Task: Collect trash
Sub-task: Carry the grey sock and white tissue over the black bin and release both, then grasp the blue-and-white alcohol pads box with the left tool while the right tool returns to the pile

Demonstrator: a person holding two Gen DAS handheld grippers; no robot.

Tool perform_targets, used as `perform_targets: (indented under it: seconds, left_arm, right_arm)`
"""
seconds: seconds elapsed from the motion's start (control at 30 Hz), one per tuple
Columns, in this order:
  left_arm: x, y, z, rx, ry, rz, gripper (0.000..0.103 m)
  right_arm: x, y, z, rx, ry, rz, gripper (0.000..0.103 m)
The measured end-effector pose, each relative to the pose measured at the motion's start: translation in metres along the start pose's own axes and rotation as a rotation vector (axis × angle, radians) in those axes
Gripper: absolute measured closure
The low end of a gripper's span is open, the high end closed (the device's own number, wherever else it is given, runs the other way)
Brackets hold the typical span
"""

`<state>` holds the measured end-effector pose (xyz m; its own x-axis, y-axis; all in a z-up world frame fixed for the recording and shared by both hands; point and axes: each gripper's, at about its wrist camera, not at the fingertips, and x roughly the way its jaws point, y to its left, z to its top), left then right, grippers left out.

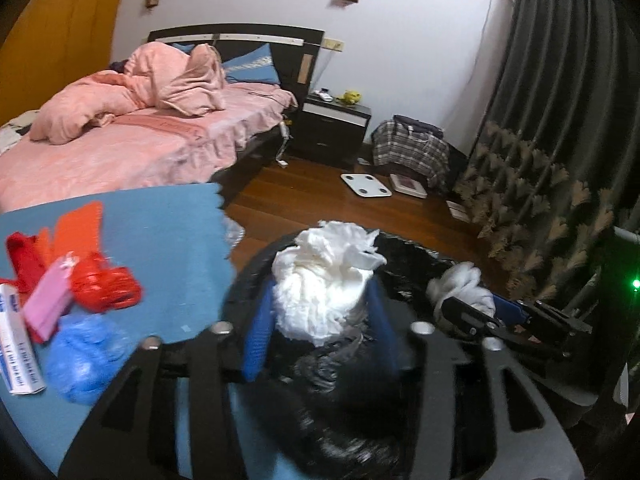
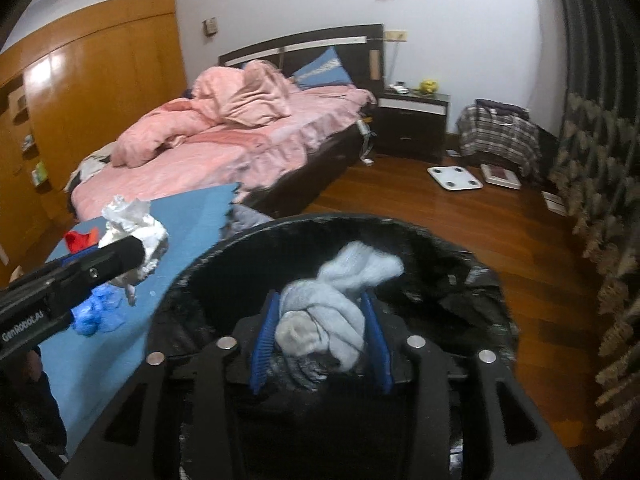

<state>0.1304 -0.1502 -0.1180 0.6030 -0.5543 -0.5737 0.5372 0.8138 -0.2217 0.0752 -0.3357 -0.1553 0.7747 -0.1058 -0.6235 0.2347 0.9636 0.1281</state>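
Note:
A crumpled white tissue (image 1: 324,276) sits between the blue pads of my left gripper (image 1: 320,292), over the near rim of a bin lined with a black bag (image 1: 420,248). The jaws stand apart and do not clearly press on it. My right gripper (image 2: 322,304) hangs over the bin's mouth (image 2: 320,220) with a pale grey-white wad (image 2: 332,312) loose between its parted pads. In the right wrist view the left gripper (image 2: 140,252) shows at the left with the tissue (image 2: 132,224) at its tip. In the left wrist view the right gripper (image 1: 472,300) and its wad (image 1: 460,280) show at the right.
Left of the bin is a blue-topped table (image 1: 160,220) with a red plastic bag (image 1: 104,284), a blue bag (image 1: 84,356), pink paper (image 1: 48,304), orange paper (image 1: 76,228) and a white box (image 1: 16,344). Beyond are a pink bed (image 1: 120,148), a nightstand (image 1: 332,124), a floor scale (image 1: 366,186) and curtains (image 1: 560,120).

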Motion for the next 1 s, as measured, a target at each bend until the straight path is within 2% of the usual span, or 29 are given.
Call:
perform_targets:
  seconds: [0.07,0.1,0.17,0.23,0.37,0.47,0.73,0.9,1.0]
  left_arm:
    - [0.004,-0.002,0.000,0.010,0.001,0.002,0.039]
    - [0.003,-0.001,-0.002,0.012,0.000,0.008,0.035]
    - [-0.001,0.004,-0.004,0.008,-0.014,0.040,0.027]
    - [-0.009,0.012,-0.006,-0.001,-0.025,0.070,0.019]
    - [-0.028,0.039,-0.010,-0.014,-0.055,0.173,0.013]
    - [-0.043,0.061,-0.016,-0.028,-0.063,0.251,0.012]
    - [-0.085,0.135,-0.037,-0.090,-0.071,0.497,0.012]
    - [-0.104,0.180,-0.048,-0.164,-0.066,0.605,0.012]
    - [-0.109,0.198,-0.056,-0.193,-0.052,0.637,0.012]
  right_arm:
    - [-0.006,-0.012,-0.004,0.006,-0.012,-0.019,0.036]
    - [-0.008,-0.014,-0.003,0.008,-0.021,-0.031,0.033]
    - [-0.009,-0.015,-0.003,0.007,-0.031,-0.043,0.013]
    - [-0.010,-0.013,-0.004,0.008,-0.045,-0.052,0.006]
    - [-0.006,0.002,-0.003,-0.002,-0.039,-0.019,0.006]
    - [-0.002,0.024,-0.002,-0.021,-0.035,0.017,0.006]
    - [0.009,0.106,0.002,-0.113,-0.043,0.152,0.006]
    - [0.019,0.155,0.002,-0.171,-0.050,0.224,0.006]
    - [0.026,0.178,-0.002,-0.199,-0.045,0.253,0.006]
